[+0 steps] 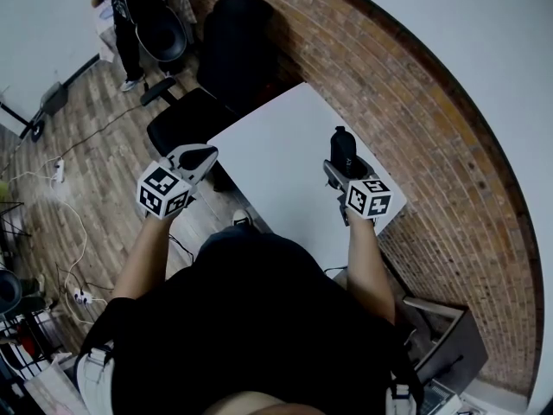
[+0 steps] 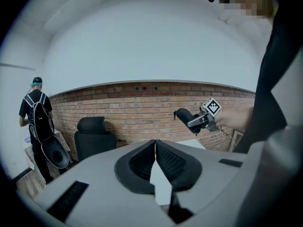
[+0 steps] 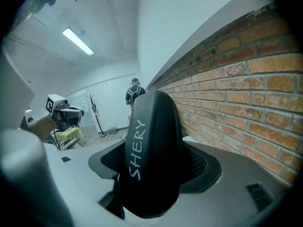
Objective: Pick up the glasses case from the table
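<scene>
judged done, or all but: case off the table and up in the air, clamped between the jaws of the right gripper, pinched round its lower part with the rounded top sticking out past them. little left, at most raising it further or holding it steady; nothing else to fetch on the bare white top. no work for the left gripper: jaws closed together on nothing, held out by the table's left edge, well apart from the case.

from the head view: both grippers out in front, the right one over the side of the table near the brick wall, the left one about over the table's edge and the floor; hard to tell there whether the case touches the top or not. from the left gripper view: settled, with case and right gripper seen side-on against the bricks, clear above the table; also a chair and a person with a backpack, off to the left. from the right gripper view only: white lettering "shery" down the case's black face, and the jaws pressed in on either side of it.
</scene>
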Motion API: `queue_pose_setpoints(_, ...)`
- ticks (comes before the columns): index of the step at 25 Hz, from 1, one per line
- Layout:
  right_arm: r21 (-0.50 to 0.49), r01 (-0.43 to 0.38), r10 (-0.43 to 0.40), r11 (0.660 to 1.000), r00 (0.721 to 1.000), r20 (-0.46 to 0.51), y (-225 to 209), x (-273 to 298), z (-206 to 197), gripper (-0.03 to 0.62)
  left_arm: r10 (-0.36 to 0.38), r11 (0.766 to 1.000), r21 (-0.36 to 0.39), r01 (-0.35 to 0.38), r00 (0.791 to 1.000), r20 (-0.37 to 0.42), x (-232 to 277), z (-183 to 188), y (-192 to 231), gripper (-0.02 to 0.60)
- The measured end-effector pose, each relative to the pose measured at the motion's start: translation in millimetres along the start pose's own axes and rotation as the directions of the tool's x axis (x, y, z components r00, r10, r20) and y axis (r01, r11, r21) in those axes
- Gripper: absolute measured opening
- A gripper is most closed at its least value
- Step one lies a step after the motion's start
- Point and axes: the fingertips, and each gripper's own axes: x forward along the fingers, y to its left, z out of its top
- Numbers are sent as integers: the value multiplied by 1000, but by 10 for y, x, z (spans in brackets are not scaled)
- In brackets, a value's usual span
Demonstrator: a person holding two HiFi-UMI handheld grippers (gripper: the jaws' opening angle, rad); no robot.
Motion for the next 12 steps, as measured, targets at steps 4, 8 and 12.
queue_pose_setpoints(4, 1, -6, 6, 1000, 1000, 28, 20, -153, 38, 338, 8, 1000, 8, -8, 1000, 13, -19, 26, -97, 12)
queue_pose_setpoints(8, -3, -4, 4, 1000, 999, 45, 21, -305, 57, 337, 3, 1000, 11, -3, 1000, 21, 3, 72, -212, 12)
queue_pose_setpoints(12, -10, -4, 5, 1000, 998, 57, 23, -427, 65, 337, -3, 1000, 16, 3, 1000, 23, 32, 86, -311, 12)
